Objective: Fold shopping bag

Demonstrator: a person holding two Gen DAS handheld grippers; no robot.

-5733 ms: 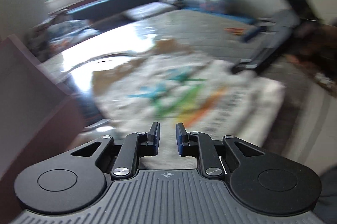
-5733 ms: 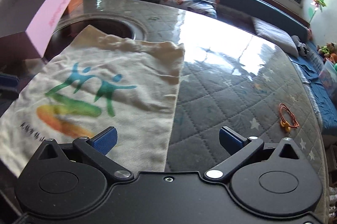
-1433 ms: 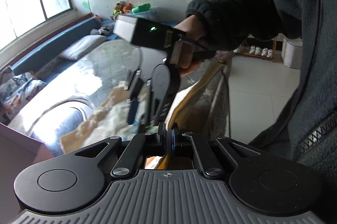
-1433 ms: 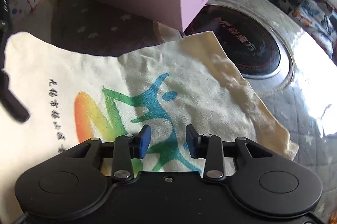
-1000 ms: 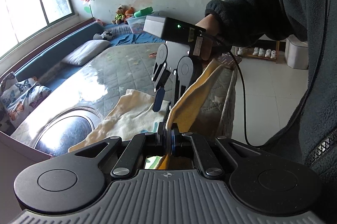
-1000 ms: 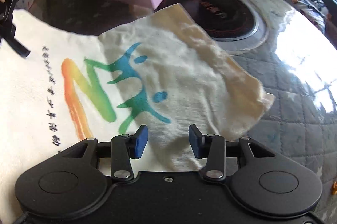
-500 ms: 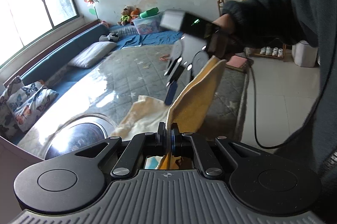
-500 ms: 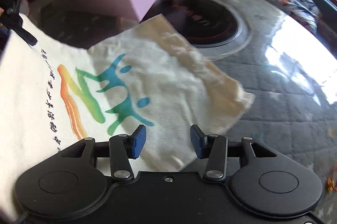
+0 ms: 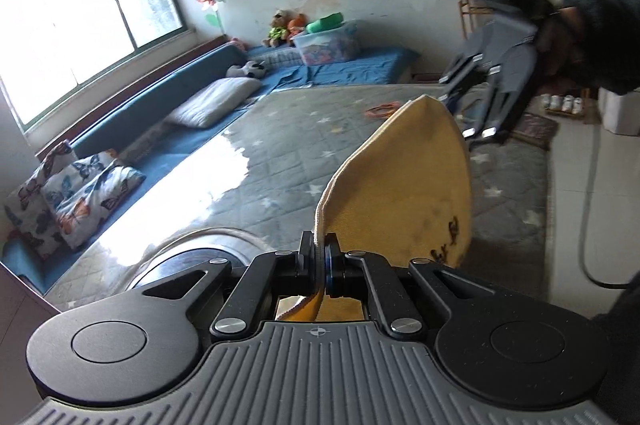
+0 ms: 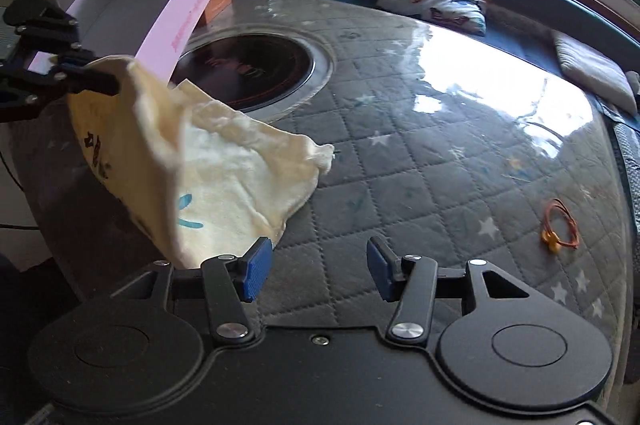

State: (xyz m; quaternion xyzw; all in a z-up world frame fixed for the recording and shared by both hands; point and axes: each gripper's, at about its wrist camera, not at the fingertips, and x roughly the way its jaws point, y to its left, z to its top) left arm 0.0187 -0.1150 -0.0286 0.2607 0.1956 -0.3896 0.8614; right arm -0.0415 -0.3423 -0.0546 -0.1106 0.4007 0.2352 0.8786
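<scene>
The cream cloth shopping bag (image 10: 224,169) with a coloured print lies partly on the quilted table, one side lifted and draped over the rest. My left gripper (image 9: 320,257) is shut on the bag's seamed edge (image 9: 400,193), which stands up in front of its camera. In the right wrist view the left gripper (image 10: 114,85) holds that raised corner at the far left. My right gripper (image 10: 318,265) is above the table beside the bag's near edge; its jaws are opening with nothing between them. The left wrist view shows it blurred (image 9: 464,115) beyond the bag, held by a hand in a dark sleeve.
A pink box (image 10: 160,5) stands at the table's far left, behind a round black inset (image 10: 256,69). An orange band (image 10: 558,225) lies on the quilted cover (image 10: 440,165) at the right. Cushions and a blue bench run under the window beyond the table.
The left gripper has carried the bag's corner up and across, so the bag now drapes over its print. The right gripper has swung away from the bag and its jaws stand wider.
</scene>
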